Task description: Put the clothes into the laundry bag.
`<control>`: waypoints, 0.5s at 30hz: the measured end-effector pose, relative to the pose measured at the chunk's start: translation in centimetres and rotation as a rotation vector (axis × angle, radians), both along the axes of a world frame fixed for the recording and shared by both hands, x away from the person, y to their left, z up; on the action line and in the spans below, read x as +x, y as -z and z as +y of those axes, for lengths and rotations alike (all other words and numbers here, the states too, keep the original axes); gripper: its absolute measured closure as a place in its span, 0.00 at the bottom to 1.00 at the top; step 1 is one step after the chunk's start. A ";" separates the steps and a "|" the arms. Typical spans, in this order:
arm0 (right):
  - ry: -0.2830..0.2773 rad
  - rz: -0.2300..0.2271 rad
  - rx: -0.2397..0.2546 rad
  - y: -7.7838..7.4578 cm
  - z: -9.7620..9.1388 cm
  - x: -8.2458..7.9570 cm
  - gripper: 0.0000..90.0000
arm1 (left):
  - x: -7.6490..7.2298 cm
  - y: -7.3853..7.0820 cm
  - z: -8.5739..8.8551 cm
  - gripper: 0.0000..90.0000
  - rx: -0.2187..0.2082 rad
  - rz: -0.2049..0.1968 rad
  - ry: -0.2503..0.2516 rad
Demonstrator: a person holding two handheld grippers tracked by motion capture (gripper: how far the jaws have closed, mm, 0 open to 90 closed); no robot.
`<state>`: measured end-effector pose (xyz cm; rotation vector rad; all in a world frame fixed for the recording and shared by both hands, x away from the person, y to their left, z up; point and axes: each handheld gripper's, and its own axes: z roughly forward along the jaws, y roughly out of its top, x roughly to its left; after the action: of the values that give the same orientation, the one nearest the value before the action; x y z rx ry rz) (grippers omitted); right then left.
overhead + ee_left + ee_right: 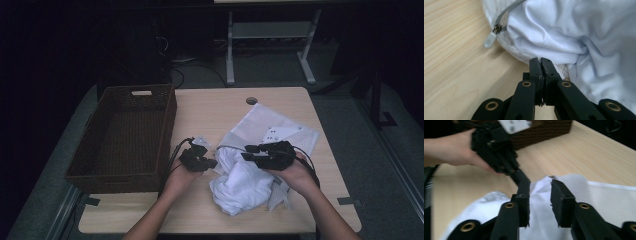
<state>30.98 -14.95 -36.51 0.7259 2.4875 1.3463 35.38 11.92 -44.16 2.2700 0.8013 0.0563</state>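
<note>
White cloth [240,182], soft and light, lies bunched at the table's [210,107] near middle, partly in a mesh bag [280,127]. Your left gripper [540,61] is clenched at the bag's edge; your right gripper [540,188] is released above it. Pinch a thick fold.

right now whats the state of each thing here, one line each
left gripper: shut at the mesh bag's edge
right gripper: open over the white cloth
white cloth: crumpled, partly in the bag
mesh bag: lying flat, unzipped
zipper pull: resting on the table
wicker basket: upright, empty
</note>
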 end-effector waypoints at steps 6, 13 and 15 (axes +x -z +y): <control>-0.085 0.015 -0.045 1.0 3.1 -1.7 0.84 | -0.7 -0.1 0.1 0.98 -0.012 -0.004 0.009; -0.093 0.059 -0.200 4.3 4.5 -1.2 0.97 | -1.6 -0.5 0.6 0.99 -0.023 -0.009 0.030; -0.067 0.052 -0.239 4.5 4.3 -0.9 0.99 | -2.1 -0.6 0.9 0.99 -0.029 -0.006 0.038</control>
<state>30.07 -10.67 -41.03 0.6359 2.6742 1.0364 33.31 12.80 -43.60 2.2560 0.7504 0.0336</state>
